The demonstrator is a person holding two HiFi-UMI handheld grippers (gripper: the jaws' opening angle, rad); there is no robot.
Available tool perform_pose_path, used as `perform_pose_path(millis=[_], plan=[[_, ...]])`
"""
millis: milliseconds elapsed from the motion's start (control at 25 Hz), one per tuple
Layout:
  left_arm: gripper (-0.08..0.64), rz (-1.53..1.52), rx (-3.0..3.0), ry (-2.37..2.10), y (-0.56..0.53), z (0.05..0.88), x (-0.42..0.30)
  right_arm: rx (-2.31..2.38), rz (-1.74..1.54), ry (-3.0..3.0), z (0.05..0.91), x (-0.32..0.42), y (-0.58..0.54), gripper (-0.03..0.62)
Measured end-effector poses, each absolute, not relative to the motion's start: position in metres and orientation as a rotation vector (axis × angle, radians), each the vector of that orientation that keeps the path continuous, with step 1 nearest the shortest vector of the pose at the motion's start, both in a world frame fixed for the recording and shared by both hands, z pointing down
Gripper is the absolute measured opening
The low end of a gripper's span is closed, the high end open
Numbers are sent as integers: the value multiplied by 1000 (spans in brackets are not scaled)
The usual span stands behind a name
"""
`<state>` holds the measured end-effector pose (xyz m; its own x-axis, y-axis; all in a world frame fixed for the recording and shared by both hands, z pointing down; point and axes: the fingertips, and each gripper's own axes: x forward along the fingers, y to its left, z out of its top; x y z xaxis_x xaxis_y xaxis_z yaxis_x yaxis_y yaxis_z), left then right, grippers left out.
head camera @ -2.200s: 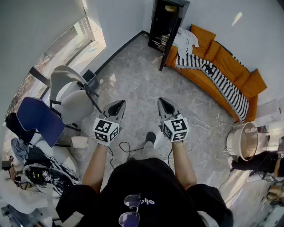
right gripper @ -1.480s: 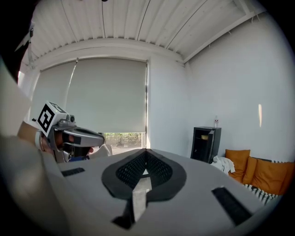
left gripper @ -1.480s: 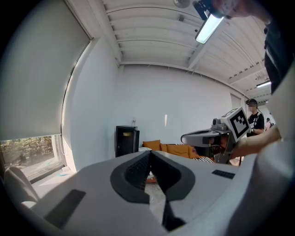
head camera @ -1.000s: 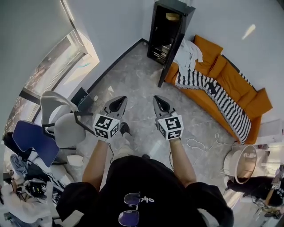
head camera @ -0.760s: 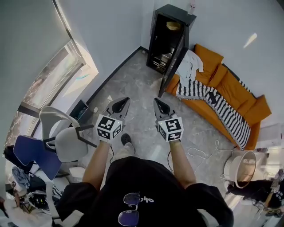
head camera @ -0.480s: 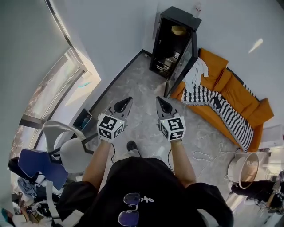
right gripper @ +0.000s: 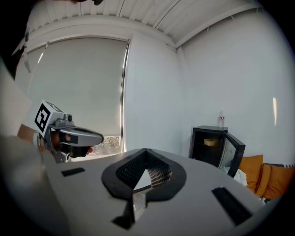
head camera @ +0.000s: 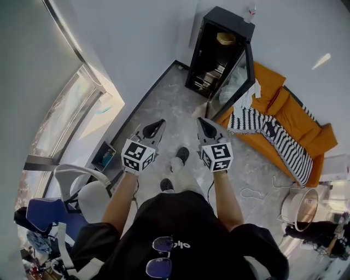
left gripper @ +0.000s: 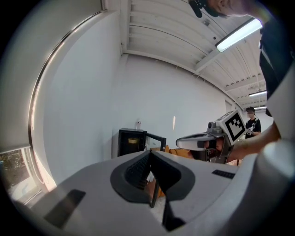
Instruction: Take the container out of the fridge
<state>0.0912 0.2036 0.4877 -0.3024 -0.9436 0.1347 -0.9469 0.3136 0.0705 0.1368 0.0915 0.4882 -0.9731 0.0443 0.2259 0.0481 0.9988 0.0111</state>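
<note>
The person stands on the floor [head camera: 164,104] well apart from the fridge [head camera: 210,54], facing it, so the task is at the approach step. The fridge door [head camera: 239,82] is open and swings out to the sofa [head camera: 284,104] side of the fridge. The container [head camera: 225,38], a pale yellow one, sits on the top shelf inside the fridge. The lower shelves of the fridge hold other things, too small to name. A bottle [head camera: 251,11] stands on top of the fridge, above the container.

The left hand-held gripper [head camera: 159,122] has its 2 jaws closed tip to tip, with nothing between them. The right hand-held gripper [head camera: 201,121] is the same, closed and empty. Both point toward the fridge and are held side by side.

What could go wrong, in my judgement:
- If the jaws stay closed until the shelf, they will push the container deeper instead of taking it. They must open before the reach.
- The door stands out on the right gripper's side, so a reach from that side may hit the door edge.
- The container is high in the fridge, just under the roof. A lift that is too steep may knock it against the roof and shake the bottle.
- A weak grip on the rim may let it tip.
</note>
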Motion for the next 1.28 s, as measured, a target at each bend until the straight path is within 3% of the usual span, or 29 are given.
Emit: perform_pose_path(millis=[360,880,1280], plan=[[8,37,1748,-2416,183,493,-11,-91,-37,-2900,496,36,69,6],[8,79,1832,-2362,64,479,-173,8,6,-2920,487,-117,-48,7],[8,88,1960,-2247,-48,481,-206,186,43,-2924,488,-143,-154,6]])
